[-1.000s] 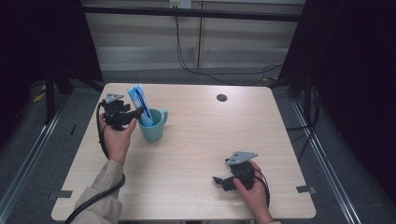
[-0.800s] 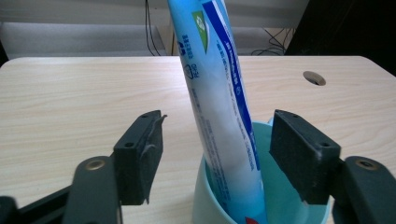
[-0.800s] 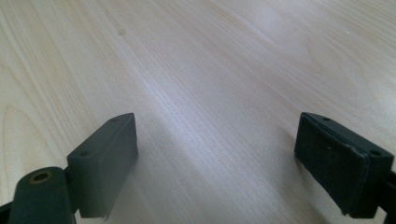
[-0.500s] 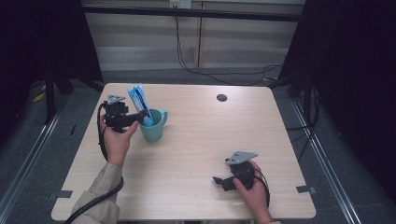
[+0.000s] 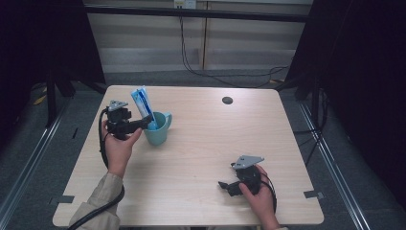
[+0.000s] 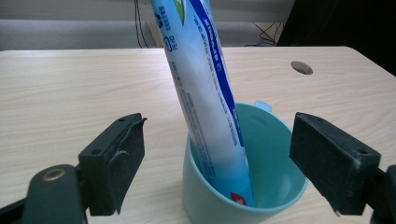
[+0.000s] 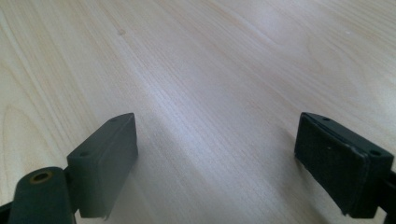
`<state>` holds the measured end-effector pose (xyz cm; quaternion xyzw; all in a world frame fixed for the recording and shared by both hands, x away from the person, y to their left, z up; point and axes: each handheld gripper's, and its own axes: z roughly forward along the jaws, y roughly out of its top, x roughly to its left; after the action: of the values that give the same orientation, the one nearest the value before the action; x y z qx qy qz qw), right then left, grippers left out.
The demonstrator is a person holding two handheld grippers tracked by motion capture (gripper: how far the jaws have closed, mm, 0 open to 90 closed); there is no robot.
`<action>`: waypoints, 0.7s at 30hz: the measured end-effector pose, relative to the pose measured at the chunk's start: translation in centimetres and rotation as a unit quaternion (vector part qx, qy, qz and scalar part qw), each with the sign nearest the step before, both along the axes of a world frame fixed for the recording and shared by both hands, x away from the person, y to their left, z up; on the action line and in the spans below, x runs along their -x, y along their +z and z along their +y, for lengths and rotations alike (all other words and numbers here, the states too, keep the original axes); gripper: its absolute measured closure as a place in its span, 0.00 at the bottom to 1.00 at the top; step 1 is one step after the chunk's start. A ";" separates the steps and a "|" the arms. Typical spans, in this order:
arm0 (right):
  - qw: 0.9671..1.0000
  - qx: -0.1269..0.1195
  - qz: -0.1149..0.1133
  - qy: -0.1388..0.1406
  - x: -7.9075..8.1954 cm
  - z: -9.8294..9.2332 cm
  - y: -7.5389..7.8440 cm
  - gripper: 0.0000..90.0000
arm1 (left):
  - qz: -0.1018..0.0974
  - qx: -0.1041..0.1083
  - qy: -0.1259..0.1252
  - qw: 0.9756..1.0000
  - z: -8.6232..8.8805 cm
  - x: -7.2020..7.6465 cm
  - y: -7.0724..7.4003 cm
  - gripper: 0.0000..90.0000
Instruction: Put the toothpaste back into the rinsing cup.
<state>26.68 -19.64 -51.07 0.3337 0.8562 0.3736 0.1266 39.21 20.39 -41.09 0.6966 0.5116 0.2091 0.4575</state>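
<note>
A blue and white toothpaste tube [image 5: 142, 104] [image 6: 205, 93] stands leaning in a teal mug [image 5: 157, 130] [image 6: 280, 158] at the table's left. My left gripper [image 5: 145, 120] [image 6: 224, 140] is level with the mug's rim, one jaw on each side of the tube. Its jaws have just been opening, and the pads [image 6: 119, 154] stand clear of the tube and mug. My right gripper [image 5: 226, 186] [image 7: 219, 144] rests low over bare wood near the front right, open with nothing between its pads [image 7: 109, 149].
A dark round grommet hole [image 5: 227, 100] [image 6: 301, 67] sits at the back of the light wooden table [image 5: 201, 143]. Black cables trail from both grippers. Dark curtains flank the table and metal floor rails run along both sides.
The left gripper's jaws have spread apart from the tube, which stays leaning in the mug. The right hand has not moved.
</note>
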 end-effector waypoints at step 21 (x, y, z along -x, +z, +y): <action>1.000 0.000 0.000 0.000 0.0 0.0 0.0 0.14 | -0.005 0.006 -0.030 1.000 0.5 1.7 -1.0 0.17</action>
<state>26.68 -19.64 -51.07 0.3338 0.8561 0.3736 0.1266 37.49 20.88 -42.09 0.7073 0.4896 0.1959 0.4707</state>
